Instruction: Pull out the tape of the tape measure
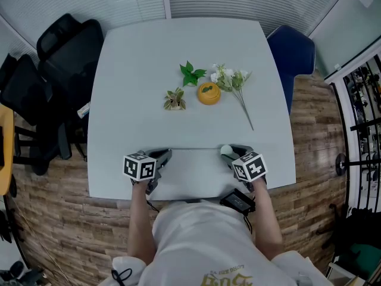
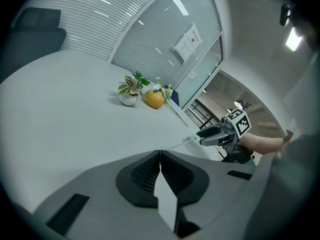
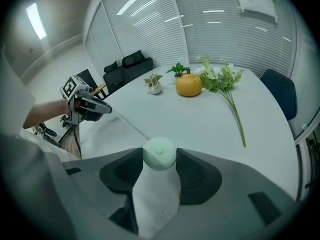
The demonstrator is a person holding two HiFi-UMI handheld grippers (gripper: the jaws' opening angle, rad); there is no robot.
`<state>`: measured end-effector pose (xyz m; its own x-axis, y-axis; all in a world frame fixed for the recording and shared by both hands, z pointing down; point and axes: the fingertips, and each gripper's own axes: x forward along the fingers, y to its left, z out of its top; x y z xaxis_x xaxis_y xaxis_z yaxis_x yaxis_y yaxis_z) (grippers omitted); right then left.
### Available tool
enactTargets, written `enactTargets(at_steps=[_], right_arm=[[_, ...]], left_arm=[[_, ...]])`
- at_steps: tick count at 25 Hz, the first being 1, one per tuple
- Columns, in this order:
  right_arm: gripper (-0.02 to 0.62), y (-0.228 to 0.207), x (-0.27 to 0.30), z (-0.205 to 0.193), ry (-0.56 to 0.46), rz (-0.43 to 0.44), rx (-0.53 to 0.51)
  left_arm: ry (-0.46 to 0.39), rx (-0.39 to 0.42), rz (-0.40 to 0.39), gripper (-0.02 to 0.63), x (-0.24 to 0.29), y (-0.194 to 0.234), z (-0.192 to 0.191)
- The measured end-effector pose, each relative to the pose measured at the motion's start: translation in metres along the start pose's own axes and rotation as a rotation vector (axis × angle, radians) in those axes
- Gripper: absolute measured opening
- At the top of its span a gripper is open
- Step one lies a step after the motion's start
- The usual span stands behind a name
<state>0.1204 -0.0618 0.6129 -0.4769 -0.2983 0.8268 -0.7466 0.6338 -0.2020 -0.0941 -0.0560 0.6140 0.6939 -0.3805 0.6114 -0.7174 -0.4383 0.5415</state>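
**Head view: tape stretched between two grippers at near table edge**

Holds both grippers low over the near edge of the table, set apart side by side. Grips the tape measure, a pale green round case, in the right gripper: jaws spread wide, pads pressed on either side of the case. Pinches the free end of the tape in the left gripper, jaws clamped flat together on it. Spans the gap from one gripper to the other with the tape, thin, pale and straight; cannot tell whether touching the tabletop or just over it.

From the left gripper view: tape running off the closed jaw tips toward the right gripper. From the right gripper view: tape leaving the case toward the left gripper.

Farther up the table, well apart from the grippers: small plant, green sprig, round orange object, white flowers just beside it, long stem angled toward the near right.

Beyond the table: black chairs at left, blue chair at right.
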Motion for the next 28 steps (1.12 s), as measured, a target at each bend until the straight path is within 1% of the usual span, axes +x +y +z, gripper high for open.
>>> enactTargets(at_steps=[28], right_arm=[[0.224,-0.011,-0.011,-0.013,-0.002,-0.031,0.049]], left_arm=[[-0.021,-0.051,0.103,0.011,-0.020,0.026,-0.007]])
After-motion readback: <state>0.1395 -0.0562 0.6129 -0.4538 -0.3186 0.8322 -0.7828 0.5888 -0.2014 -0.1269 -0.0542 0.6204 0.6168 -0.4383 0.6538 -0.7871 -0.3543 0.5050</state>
